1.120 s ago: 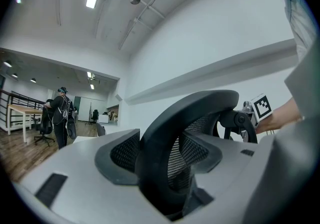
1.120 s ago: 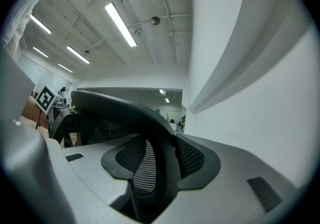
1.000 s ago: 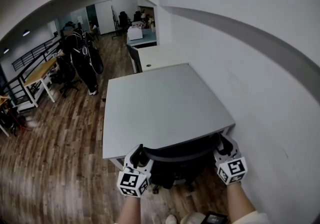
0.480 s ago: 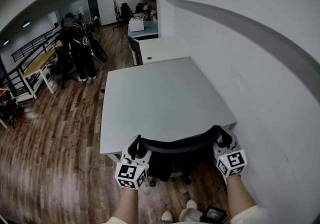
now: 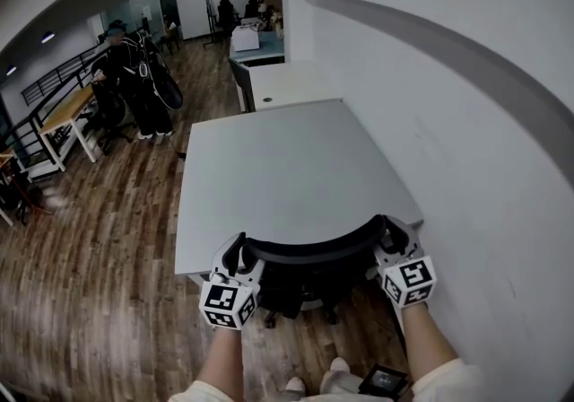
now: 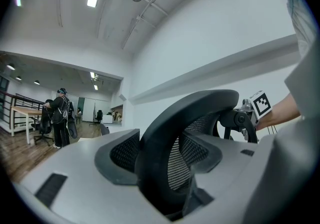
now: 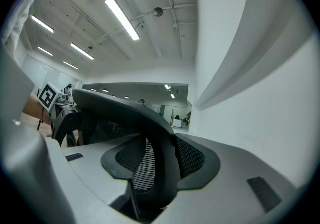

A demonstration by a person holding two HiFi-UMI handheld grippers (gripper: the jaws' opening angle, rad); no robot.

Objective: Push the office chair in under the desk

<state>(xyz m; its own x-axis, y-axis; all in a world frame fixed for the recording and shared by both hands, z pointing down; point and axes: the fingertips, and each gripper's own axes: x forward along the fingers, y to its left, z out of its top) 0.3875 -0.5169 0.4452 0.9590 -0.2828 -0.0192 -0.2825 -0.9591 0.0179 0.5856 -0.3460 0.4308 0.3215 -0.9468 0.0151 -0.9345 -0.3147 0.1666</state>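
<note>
We have the left tongs (image 5: 235,257) and right tongs (image 5: 392,236) each clamped on one end of the chair back (image 5: 309,251), which lies crosswise at the desk (image 5: 287,167) edge, so the push runs straight ahead.

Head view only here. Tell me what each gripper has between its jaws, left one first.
Observer: In the left gripper view, the left gripper has the top rim of the chair back between its jaws, both pressing on it.
Operator: Now the right one.
Observer: In the right gripper view, the right gripper clamps the same rim at its other end, with nothing else between its jaws.
</note>
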